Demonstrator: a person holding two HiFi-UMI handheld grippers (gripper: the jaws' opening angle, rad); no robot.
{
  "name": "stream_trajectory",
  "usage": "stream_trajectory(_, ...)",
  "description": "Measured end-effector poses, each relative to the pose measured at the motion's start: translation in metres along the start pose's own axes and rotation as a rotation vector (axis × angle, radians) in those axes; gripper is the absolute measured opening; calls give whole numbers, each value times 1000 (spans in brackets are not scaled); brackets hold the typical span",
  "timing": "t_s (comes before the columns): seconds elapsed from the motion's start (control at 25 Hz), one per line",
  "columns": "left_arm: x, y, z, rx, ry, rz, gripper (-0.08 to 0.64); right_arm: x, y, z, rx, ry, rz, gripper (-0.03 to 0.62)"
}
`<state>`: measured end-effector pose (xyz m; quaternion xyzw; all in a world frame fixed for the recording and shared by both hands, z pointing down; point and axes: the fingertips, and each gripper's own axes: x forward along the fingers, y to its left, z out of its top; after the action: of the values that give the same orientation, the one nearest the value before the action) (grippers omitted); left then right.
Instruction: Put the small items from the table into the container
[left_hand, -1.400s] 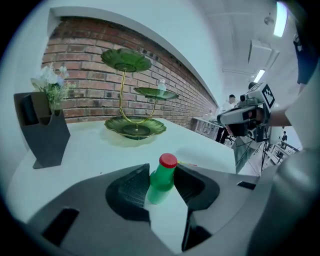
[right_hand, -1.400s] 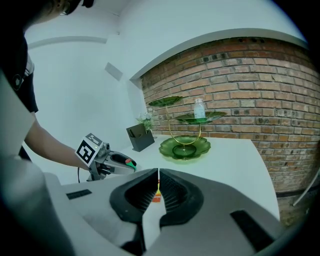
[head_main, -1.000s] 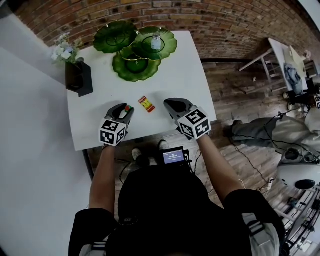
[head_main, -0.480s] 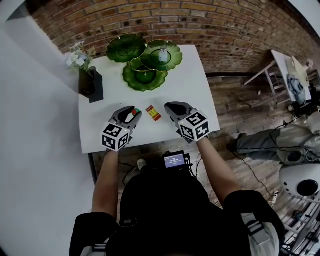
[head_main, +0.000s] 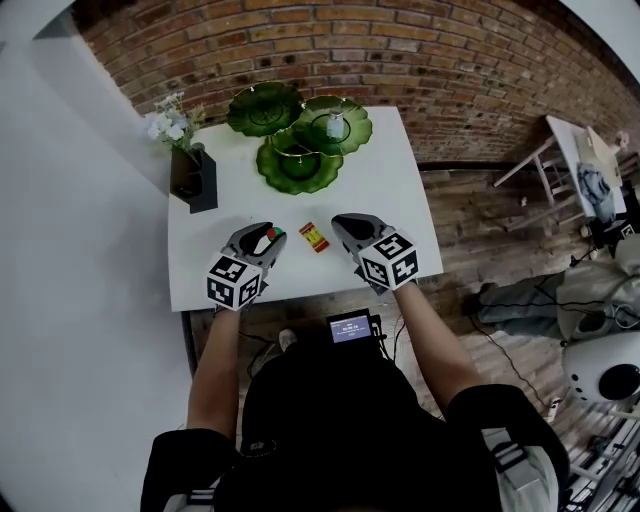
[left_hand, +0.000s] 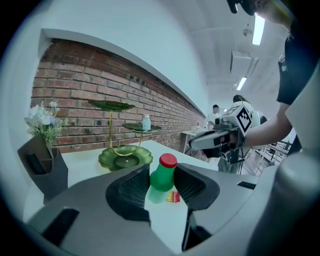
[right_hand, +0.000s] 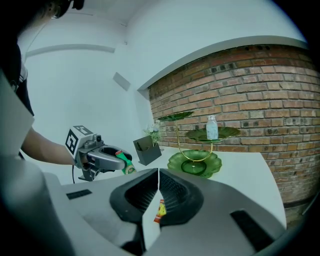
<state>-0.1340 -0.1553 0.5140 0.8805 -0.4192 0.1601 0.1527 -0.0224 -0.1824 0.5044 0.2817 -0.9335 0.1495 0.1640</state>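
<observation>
Green with a red cap, the small bottle (left_hand: 161, 176) is sitting pinched in your left gripper's (head_main: 268, 236) fingers near the table's (head_main: 385, 190) 6 o'clock edge, while you are keeping your right gripper's (head_main: 346, 222) fingers pressed together on nothing, the red-and-yellow packet (head_main: 314, 236) lying at the bottle's 3 o'clock.

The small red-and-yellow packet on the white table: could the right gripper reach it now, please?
Probably yes: the red-and-yellow packet lies bare beside the right gripper, nothing between; its shut jaws must open.
</observation>
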Motion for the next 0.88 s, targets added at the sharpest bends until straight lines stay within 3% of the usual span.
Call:
stream_trajectory(0.36,-3,18,43,51,-52,28,155,3,-6,30,-37,-46,0,20)
stream_trajectory(0.88,-9,62,143,142,-136,77,155,17,-20,106,-137,-117,-2,20)
